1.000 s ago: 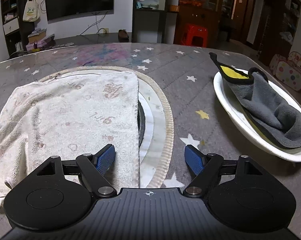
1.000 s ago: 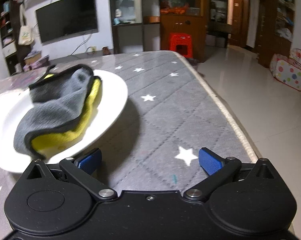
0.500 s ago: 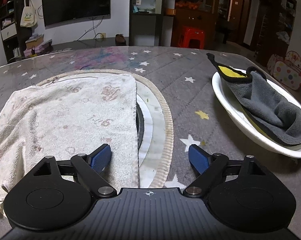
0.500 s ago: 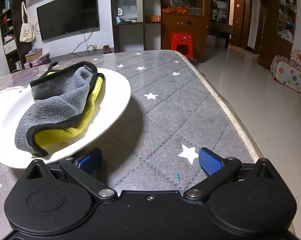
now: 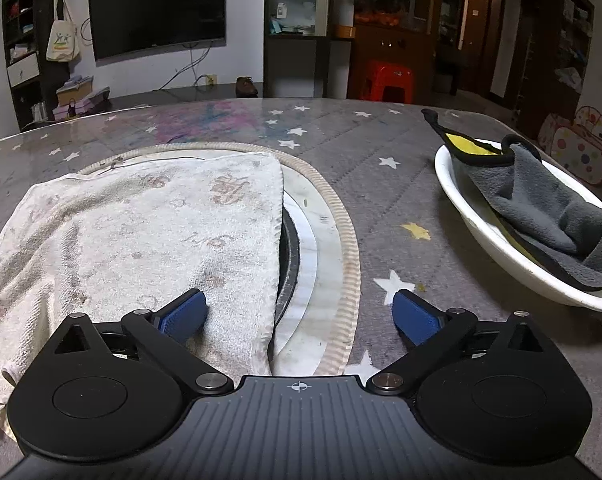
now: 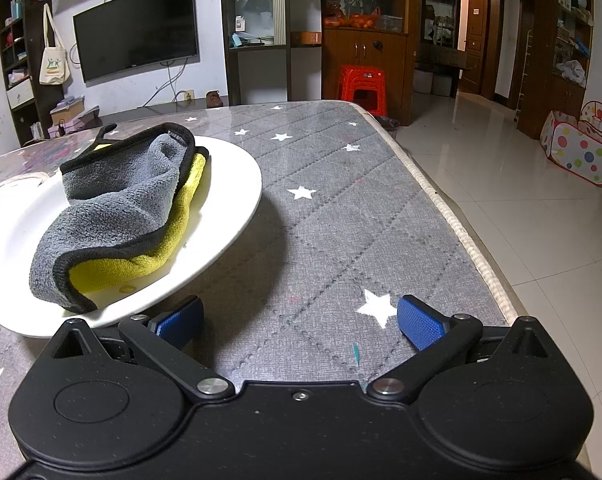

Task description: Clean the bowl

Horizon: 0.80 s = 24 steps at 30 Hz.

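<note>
A shallow white bowl (image 5: pixel 497 240) rests on the grey star-patterned table at the right of the left wrist view, with a grey and yellow cloth (image 5: pixel 549 216) crumpled inside it. In the right wrist view the same bowl (image 6: pixel 229 216) lies at the left, and the cloth (image 6: pixel 121 208) covers its middle. My left gripper (image 5: pixel 299 314) hovers over the edge of a white towel (image 5: pixel 141 232); its jaws are opening and hold nothing. My right gripper (image 6: pixel 299 320) is open just right of the bowl's near rim, empty, with its left finger (image 6: pixel 179 320) close beside the rim.
The stained white towel lies over a round inset (image 5: pixel 341 224) in the table. The table's right edge (image 6: pixel 457 220) drops to a tiled floor. A red stool (image 6: pixel 363 84), a television (image 5: pixel 157 24) and cabinets stand beyond the table.
The left gripper's fingers have spread wider apart. The bowl with the cloth, blurred a second ago in the right wrist view, now lies still. Neither hand has shifted.
</note>
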### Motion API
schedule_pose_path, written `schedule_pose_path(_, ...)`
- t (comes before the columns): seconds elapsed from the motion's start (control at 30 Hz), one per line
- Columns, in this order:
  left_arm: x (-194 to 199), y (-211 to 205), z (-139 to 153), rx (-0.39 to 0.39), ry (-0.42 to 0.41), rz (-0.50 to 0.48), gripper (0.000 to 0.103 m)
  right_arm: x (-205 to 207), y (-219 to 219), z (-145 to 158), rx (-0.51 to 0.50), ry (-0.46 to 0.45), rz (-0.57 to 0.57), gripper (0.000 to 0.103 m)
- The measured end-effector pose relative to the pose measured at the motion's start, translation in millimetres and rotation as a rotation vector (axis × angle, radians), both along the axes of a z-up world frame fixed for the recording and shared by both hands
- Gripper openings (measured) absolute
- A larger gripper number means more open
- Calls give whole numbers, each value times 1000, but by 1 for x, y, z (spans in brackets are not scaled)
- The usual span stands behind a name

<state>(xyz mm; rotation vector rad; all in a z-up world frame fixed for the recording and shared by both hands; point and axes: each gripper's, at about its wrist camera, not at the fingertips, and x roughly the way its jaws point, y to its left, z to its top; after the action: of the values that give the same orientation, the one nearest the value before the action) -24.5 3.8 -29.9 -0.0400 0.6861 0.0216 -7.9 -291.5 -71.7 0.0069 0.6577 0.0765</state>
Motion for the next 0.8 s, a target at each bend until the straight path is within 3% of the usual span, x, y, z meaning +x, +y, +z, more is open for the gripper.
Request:
schedule_pose_path(0.43,1,1,1,5,6,-7,102,8,2,2,-10,18,13,103)
schedule_pose_path(0.8,9,-8,10,33,-5,-20,102,13,5,7,-122,9,49,103)
